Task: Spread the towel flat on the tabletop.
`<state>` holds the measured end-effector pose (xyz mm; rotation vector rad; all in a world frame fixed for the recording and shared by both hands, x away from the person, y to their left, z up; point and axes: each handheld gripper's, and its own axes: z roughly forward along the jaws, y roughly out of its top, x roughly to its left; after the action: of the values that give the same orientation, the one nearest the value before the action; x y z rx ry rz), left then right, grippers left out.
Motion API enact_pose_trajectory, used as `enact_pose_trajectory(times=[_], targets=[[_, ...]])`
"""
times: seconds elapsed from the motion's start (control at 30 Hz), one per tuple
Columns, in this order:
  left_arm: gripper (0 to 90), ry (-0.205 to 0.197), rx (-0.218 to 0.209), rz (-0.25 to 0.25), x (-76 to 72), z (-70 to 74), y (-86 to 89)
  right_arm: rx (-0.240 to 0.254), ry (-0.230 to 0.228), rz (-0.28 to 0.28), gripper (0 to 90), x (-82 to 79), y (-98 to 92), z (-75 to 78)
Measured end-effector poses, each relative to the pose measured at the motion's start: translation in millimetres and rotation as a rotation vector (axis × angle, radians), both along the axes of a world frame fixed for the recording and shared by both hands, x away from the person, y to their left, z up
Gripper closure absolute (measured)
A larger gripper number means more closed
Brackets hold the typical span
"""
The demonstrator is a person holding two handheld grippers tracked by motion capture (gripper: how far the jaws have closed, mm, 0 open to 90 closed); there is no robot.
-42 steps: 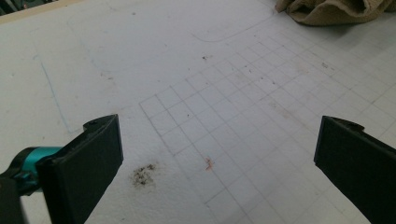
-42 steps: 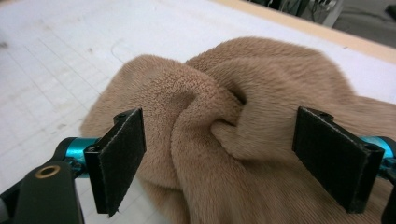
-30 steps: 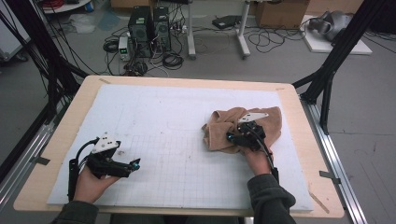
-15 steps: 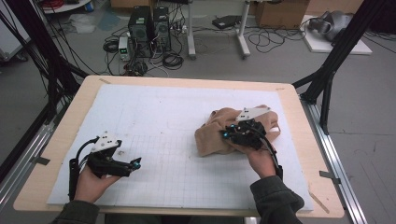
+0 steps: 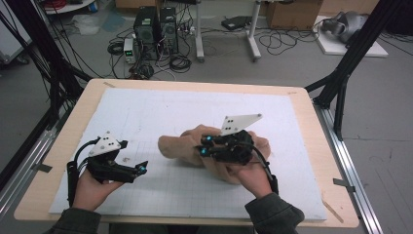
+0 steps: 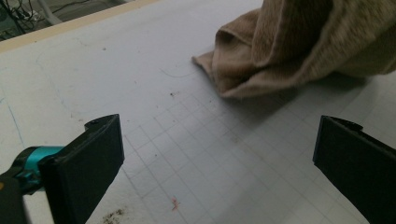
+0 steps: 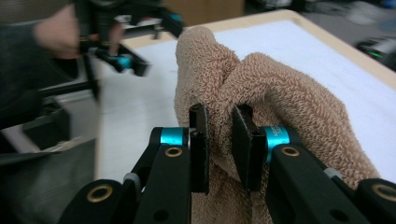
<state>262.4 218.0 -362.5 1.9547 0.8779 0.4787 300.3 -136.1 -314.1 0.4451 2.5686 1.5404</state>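
A tan terry towel (image 5: 182, 144) is bunched up over the middle-right of the white mat (image 5: 160, 107). My right gripper (image 5: 203, 145) is shut on a fold of it. In the right gripper view the two black pads (image 7: 200, 135) pinch the towel (image 7: 280, 93), whose jaws have just been closing on it, and part of the cloth is lifted off the mat. My left gripper (image 5: 141, 168) is held at the front left, jaws open (image 6: 217, 154) with nothing between them. It points at the towel's low end (image 6: 261, 70), a short way off.
The mat lies on a wooden table (image 5: 73, 131) with metal rails along both sides. Black frame legs (image 5: 341, 83) stand at the far corners. Computers and cables sit on the floor behind.
The right gripper has lifted the towel and carried it left toward the table's middle, with the cloth stretching out below it. The left hand has risen slightly.
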Motion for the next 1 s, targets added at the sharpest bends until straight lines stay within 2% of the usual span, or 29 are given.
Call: enact_pose_trajectory(times=[0.07, 0.1, 0.13, 0.23, 0.27, 0.3, 0.33, 0.37, 0.4, 0.47, 0.5, 0.57, 0.6, 0.63, 0.7, 0.73, 0.77, 0.83, 0.87, 0.9, 0.93, 0.97, 1.0], targets=[[2.4, -0.003, -0.004, -0.005, -1.9, -0.5, -0.7, -0.002, 0.011, 0.017, 78.2, -1.4, 4.3, -4.0], [2.4, -0.004, 0.001, -0.010, -2.2, -1.5, -1.4, -0.047, 0.014, 0.028, 78.0, -1.8, 10.4, -19.1], [2.4, 0.000, 0.001, -0.013, -2.2, -3.2, -2.5, -0.058, 0.032, 0.027, 77.7, -1.1, 11.7, -29.7], [2.4, 0.025, 0.048, -0.040, 1.7, -9.2, -8.7, -0.056, 0.121, 0.016, 75.3, 3.1, 8.8, -65.6], [2.4, 0.025, 0.048, -0.040, 1.7, -9.2, -8.7, -0.056, 0.121, 0.016, 75.3, 3.1, 8.8, -65.6], [2.4, 0.026, 0.052, -0.046, 3.0, -10.1, -10.7, -0.051, 0.156, 0.010, 73.3, 4.3, 6.4, -75.6], [2.4, 0.030, 0.052, -0.052, 4.3, -10.8, -12.7, -0.050, 0.191, -0.007, 61.6, 3.7, 2.0, -87.4], [2.4, 0.033, 0.046, -0.058, 5.7, -11.4, -14.9, -0.050, 0.191, -0.007, 61.6, 3.7, 2.0, -87.4], [2.8, 0.035, 0.044, -0.067, 7.2, -11.6, -17.0, -0.045, 0.191, -0.023, 52.1, 2.2, -0.1, -88.7], [6.7, 0.036, 0.037, -0.082, 10.4, -12.1, -22.6, -0.033, 0.177, -0.040, 41.7, -1.6, -5.4, -84.1], [8.1, 0.041, 0.030, -0.097, 14.6, -13.0, -29.4, -0.043, 0.131, -0.072, 38.3, -5.7, -13.4, -73.7], [8.5, 0.045, 0.028, -0.106, 17.0, -13.6, -32.7, -0.043, 0.114, -0.079, 38.3, -6.9, -18.4, -67.8], [10.5, 0.048, 0.018, -0.117, 19.8, -14.7, -36.3, -0.051, 0.072, -0.113, 37.2, -7.4, -29.5, -57.1], [11.4, 0.057, 0.011, -0.130, 22.8, -15.9, -39.8, -0.060, 0.056, -0.131, 37.2, -5.6, -35.0, -53.5], [14.8, 0.070, 0.006, -0.148, 29.1, -19.2, -48.1, -0.082, 0.040, -0.174, 36.9, 0.5, -44.6, -50.6], [18.7, 0.097, -0.010, -0.187, 35.1, -23.4, -57.3, -0.090, 0.039, -0.195, 36.9, 4.4, -48.9, -51.4], [22.7, 0.097, -0.010, -0.187, 35.1, -23.4, -57.3, -0.090, 0.039, -0.195, 36.9, 4.4, -48.9, -51.4], [27.8, 0.124, -0.011, -0.225, 40.0, -28.7, -67.7, -0.116, 0.049, -0.239, 36.6, 15.3, -57.4, -63.3], [27.8, 0.134, -0.003, -0.246, 42.3, -32.0, -72.7, -0.116, 0.049, -0.239, 36.6, 15.3, -57.4, -63.3], [34.6, 0.146, 0.006, -0.264, 43.9, -35.8, -77.6, -0.135, 0.079, -0.251, 40.6, 19.4, -60.4, -76.1], [34.6, 0.162, 0.023, -0.283, 45.8, -39.8, -81.7, -0.135, 0.079, -0.251, 40.6, 19.4, -60.4, -76.1], [40.4, 0.180, 0.037, -0.296, 47.8, -43.9, -85.4, -0.144, 0.093, -0.253, 44.7, 19.5, -61.3, -83.1], [44.2, 0.214, 0.068, -0.326, 50.0, -51.8, -92.6, -0.171, 0.112, -0.256, 52.4, 17.8, -62.6, -95.9]])
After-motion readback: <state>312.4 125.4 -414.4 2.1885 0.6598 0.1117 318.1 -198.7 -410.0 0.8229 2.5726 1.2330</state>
